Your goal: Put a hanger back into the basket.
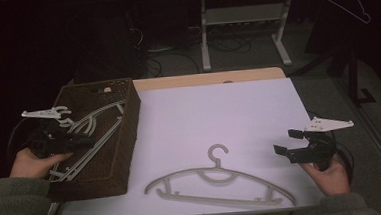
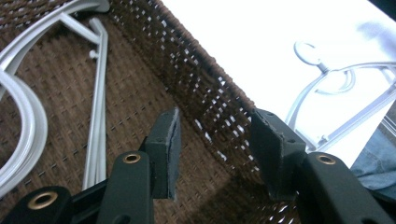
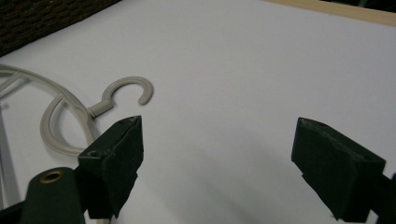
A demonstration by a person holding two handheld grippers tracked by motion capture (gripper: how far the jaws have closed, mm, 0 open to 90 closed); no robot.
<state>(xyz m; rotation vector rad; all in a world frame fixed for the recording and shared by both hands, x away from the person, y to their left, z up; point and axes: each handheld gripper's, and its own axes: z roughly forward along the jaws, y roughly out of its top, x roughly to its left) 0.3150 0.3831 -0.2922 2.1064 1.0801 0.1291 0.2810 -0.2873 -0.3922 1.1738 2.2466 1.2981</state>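
A grey plastic hanger (image 1: 218, 186) lies flat on the white table cover (image 1: 219, 116) near the front edge, its hook (image 3: 128, 91) pointing away from me. A brown woven basket (image 1: 129, 121) stands at the left with several pale hangers (image 1: 87, 139) inside. My left gripper (image 1: 89, 141) hovers over the basket's inside, open, with nothing between its pads (image 2: 215, 116); the basket wall (image 2: 201, 84) and a hanger (image 2: 95, 116) lie beyond it. My right gripper (image 1: 283, 141) is at the table's right edge, open and empty (image 3: 219, 123), right of the hanger's hook.
A strip of wooden tabletop (image 1: 207, 79) shows behind the white cover. Beyond it stand a desk's white legs (image 1: 204, 36) and cables on a dark floor. A wire hanger (image 1: 352, 0) hangs at the top right.
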